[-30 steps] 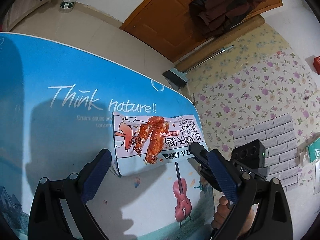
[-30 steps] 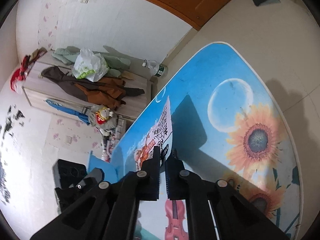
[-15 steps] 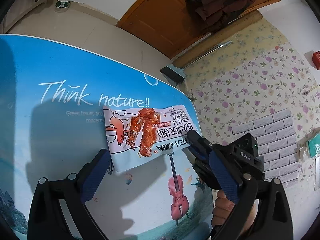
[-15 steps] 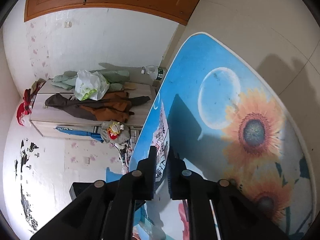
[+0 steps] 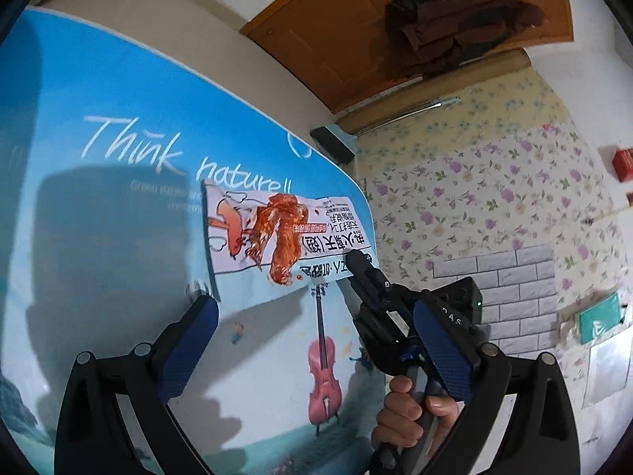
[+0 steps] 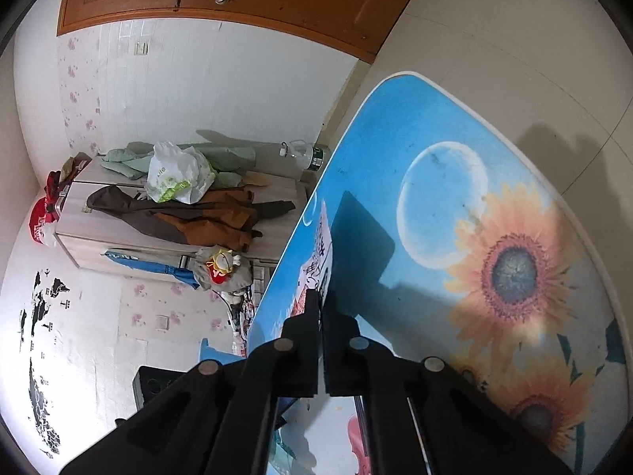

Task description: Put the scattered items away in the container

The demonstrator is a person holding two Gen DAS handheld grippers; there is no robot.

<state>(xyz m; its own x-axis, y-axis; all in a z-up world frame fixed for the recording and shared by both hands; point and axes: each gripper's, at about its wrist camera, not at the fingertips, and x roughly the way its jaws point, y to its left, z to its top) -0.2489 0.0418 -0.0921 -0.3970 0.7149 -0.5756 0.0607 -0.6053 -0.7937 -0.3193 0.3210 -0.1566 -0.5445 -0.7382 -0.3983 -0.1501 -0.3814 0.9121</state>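
Blue printed desk (image 5: 99, 237) w/ violin & sunflower art, wooden door (image 5: 336, 31) at 12 o'clock. Your right tongs (image 6: 319, 304) are clenched on the snack packet (image 5: 285, 237), pinching its corner at the packet's 4 o'clock in the left view; jaws just finished closing on it. Packet hangs off the desk, shadow beneath. Your left tongs (image 5: 316, 340) are spread wide, released, packet's lower edge just past them at 12 o'clock, not touching.

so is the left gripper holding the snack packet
No, the left gripper is open and empty; the right gripper pinches the snack packet.
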